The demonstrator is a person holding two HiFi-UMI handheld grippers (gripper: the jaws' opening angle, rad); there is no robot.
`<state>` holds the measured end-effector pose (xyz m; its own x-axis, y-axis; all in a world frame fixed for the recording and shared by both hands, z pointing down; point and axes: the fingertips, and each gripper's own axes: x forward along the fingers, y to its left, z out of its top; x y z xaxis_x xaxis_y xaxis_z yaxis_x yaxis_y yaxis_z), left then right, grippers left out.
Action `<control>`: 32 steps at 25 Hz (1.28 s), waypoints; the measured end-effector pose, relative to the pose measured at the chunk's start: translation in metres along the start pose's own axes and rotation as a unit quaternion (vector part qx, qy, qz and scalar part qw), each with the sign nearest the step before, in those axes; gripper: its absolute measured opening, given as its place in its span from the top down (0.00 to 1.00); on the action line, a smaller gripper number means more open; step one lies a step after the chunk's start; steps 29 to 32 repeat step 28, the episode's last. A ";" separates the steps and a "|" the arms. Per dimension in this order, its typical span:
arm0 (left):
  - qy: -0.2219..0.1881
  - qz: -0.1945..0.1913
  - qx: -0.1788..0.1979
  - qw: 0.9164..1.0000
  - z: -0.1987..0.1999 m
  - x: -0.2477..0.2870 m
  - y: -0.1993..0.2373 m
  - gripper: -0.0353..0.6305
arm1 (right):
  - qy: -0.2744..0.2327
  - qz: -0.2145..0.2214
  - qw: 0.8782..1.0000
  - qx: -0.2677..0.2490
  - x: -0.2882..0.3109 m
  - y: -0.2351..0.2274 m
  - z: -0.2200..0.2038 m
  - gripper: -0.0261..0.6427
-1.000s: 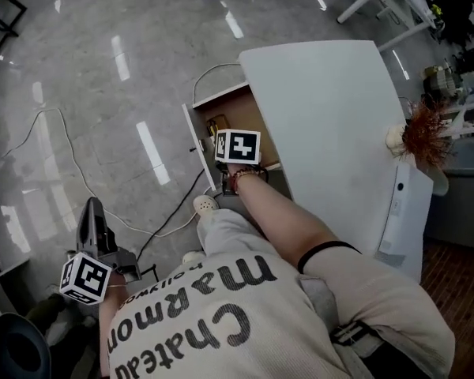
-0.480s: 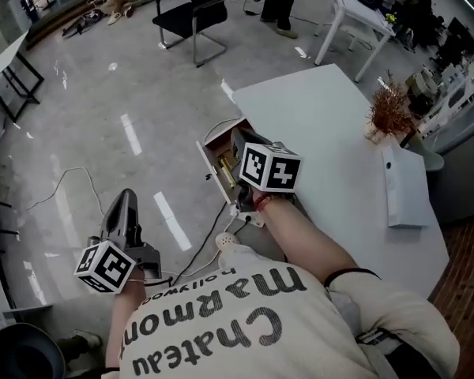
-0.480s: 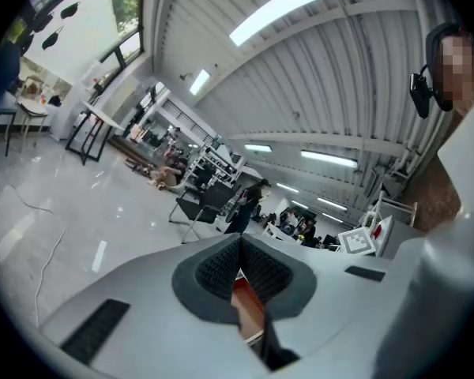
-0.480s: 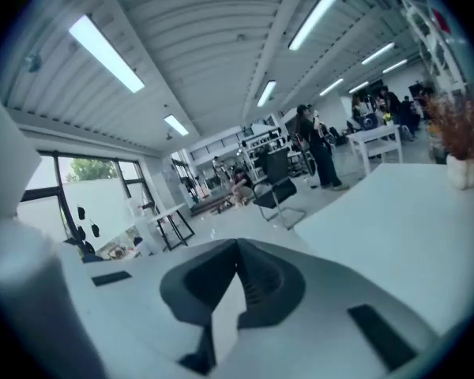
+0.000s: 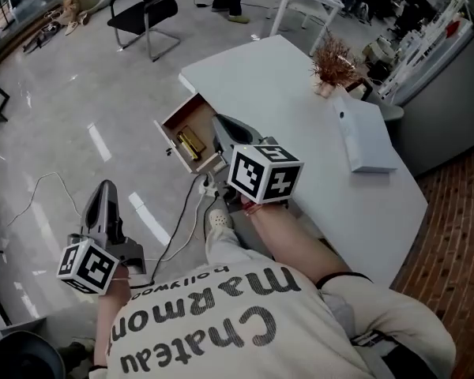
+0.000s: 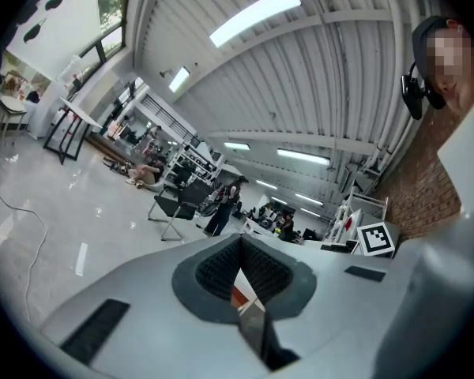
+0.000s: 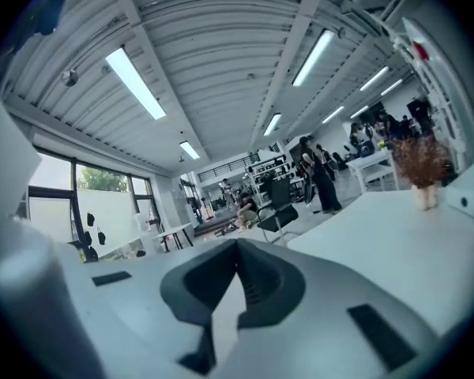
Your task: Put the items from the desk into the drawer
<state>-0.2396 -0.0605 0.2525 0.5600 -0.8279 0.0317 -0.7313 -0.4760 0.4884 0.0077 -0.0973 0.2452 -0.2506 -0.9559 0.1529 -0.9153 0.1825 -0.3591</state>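
Two grippers in view, both off the desk (image 5: 276, 93) and both empty.

Right gripper (image 5: 219, 119): held over the desk's near-left edge, marker cube toward the camera, nose pointing out past the open drawer (image 5: 176, 110). In the right gripper view its jaws are closed tip to tip (image 7: 237, 247), with nothing between them. That view looks level across the desk top (image 7: 379, 227) toward the dried plant (image 7: 417, 160).

Left gripper (image 5: 104, 186): well left of the desk, out over the grey floor and pointing away from the person. In the left gripper view its jaws also meet at the tips (image 6: 238, 242). Only a slit of background shows below them, and no object is pinched.

Drawer: pulled out from the desk's left side and standing open. A yellowish item (image 5: 191, 143) lies inside along the bottom, with a darker piece just beside it. Too small to say what either is.

On the desk: the dried plant (image 5: 332, 54), reddish-brown and in a small pale pot, stands near the far edge. A flat white box (image 5: 365, 136) lies near it, toward the right edge. The two are close, but whether they touch I cannot tell. Both are well apart from the drawer and from either gripper.

Floor left of the desk: a dark cable (image 5: 174, 227) runs down from the drawer side. A black chair (image 5: 146, 6) stands beyond the desk's far-left corner.
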 end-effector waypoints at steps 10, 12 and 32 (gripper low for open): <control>0.003 -0.013 -0.009 1.000 -0.034 -0.001 -0.071 0.94 | 0.012 -0.023 1.000 -0.008 -0.079 -0.057 0.002 0.96; 0.006 -0.004 -0.008 1.000 -0.043 -0.001 -0.089 0.94 | 0.017 -0.016 1.000 -0.012 -0.092 -0.067 0.004 0.96; -0.001 0.018 -0.012 1.000 -0.121 -0.033 -0.186 0.94 | 0.020 0.032 0.999 -0.033 -0.176 -0.115 0.000 0.96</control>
